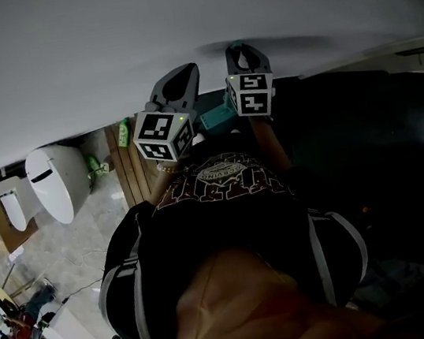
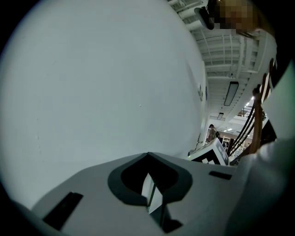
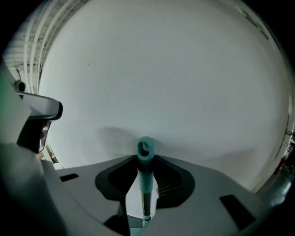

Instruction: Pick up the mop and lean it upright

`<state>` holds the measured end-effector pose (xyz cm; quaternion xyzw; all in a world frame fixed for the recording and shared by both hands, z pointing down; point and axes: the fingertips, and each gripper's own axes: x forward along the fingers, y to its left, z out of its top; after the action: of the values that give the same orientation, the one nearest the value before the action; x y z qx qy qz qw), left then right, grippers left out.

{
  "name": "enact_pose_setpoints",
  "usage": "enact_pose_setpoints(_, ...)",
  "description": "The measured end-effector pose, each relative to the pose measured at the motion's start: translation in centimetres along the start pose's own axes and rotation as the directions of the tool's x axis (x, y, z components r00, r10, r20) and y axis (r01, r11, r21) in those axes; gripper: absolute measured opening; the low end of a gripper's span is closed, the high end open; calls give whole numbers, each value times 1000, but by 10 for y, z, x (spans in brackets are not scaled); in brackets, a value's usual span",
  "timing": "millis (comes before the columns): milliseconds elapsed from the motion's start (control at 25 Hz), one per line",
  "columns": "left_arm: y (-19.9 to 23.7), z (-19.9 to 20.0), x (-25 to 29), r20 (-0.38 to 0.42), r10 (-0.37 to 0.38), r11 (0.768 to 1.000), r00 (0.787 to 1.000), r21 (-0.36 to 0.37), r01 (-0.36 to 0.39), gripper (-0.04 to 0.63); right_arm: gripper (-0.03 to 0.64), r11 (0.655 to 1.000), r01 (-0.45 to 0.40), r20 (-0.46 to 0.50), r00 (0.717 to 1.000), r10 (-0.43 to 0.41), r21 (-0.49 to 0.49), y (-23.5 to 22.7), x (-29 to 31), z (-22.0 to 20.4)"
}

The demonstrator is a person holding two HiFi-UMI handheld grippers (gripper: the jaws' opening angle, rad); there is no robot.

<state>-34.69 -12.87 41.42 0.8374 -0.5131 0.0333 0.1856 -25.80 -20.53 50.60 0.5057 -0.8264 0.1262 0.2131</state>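
The mop handle (image 3: 145, 184) stands upright against a plain white wall (image 3: 161, 83), and its teal end cap (image 3: 145, 150) with a hanging hole touches the wall. My right gripper (image 3: 146, 159) is open around the handle, and light shows at both sides of the thin shaft. In the head view, the right gripper (image 1: 246, 54) is held up close to the wall, with a teal part of the mop (image 1: 216, 118) just below it. My left gripper (image 1: 177, 82) hangs beside it, a little to the left. The left gripper (image 2: 148, 157) faces the same wall with a narrow gap and nothing between its jaws.
White toilets (image 1: 54, 182) stand on a tiled floor at the left, next to a wooden panel (image 1: 129, 174) and a green bottle (image 1: 124, 132). A dark surface (image 1: 380, 122) fills the right side. The person's torso covers the lower middle. Cables (image 2: 249, 124) hang at the left gripper view's right.
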Motion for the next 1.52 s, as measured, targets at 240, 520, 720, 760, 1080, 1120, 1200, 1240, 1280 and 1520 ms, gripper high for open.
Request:
enact_pose_setpoints(240, -3, 1, -1, 2, -8, 1000, 1000, 3, 8, 46, 118, 1000, -18, 4, 1000, 18, -11, 2, -5, 1)
enact_pose_setpoints(520, -19, -6, 1, -10, -27, 1000, 1000, -4, 27, 46, 115, 998, -51, 2, 999, 51, -43, 7, -26, -9)
enact_pose_setpoints(720, -30, -15, 2, -25, -51, 999, 998, -11, 50, 46, 114, 997, -74, 2, 997, 74, -32, 14, -45, -15)
enact_pose_setpoints(760, -32, -15, 2, -26, -52, 999, 998, -13, 52, 46, 114, 997, -77, 2, 997, 77, -31, 15, -49, -16)
enact_pose_setpoints(1080, -59, -24, 8, -40, -78, 997, 996, -20, 77, 46, 114, 995, -95, -8, 995, 95, -30, 10, -90, -32)
enact_pose_setpoints(1120, -62, -26, 9, -41, -81, 997, 996, -20, 80, 46, 114, 995, -96, -8, 995, 96, -28, 9, -95, -34)
enact_pose_setpoints(1200, -70, -29, 9, -43, -87, 996, 995, -19, 87, 46, 114, 995, -95, -8, 995, 95, -27, 8, -104, -39)
enact_pose_setpoints(1240, -73, -30, 9, -44, -90, 996, 995, -18, 89, 46, 114, 995, -94, -7, 996, 94, -26, 7, -108, -41)
enact_pose_setpoints(1280, -75, -31, 10, -45, -92, 996, 995, -17, 91, 46, 114, 995, -93, -6, 996, 93, -26, 6, -111, -43)
enact_pose_setpoints(1520, -83, -31, 8, -47, -94, 996, 994, -11, 93, 46, 114, 996, -84, 10, 996, 84, -23, 5, -124, -47)
